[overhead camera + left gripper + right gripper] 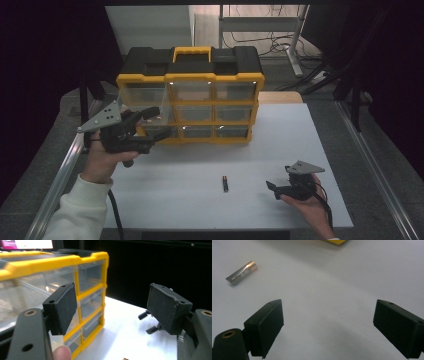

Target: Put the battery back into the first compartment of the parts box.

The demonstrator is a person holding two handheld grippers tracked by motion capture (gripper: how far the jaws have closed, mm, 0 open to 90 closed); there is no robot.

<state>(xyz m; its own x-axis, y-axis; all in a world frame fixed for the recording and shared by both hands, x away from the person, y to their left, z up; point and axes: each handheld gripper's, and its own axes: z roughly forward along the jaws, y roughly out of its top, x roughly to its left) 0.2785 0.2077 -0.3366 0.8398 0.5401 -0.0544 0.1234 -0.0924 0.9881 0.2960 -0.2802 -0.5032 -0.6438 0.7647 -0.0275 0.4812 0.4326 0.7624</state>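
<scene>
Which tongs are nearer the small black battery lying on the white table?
Right. The right tongs sit open just right of the small black battery; the left tongs are up by the yellow drawer organiser.

So there's a yellow-and-black drawer organizer (190,95) at the back of the white desk (280,145). The left gripper (150,125) sits right at its lower-left drawers, jaws apart. A small battery (225,183) lies mid-desk, with the right gripper (274,189) resting nearby, empty.
</scene>
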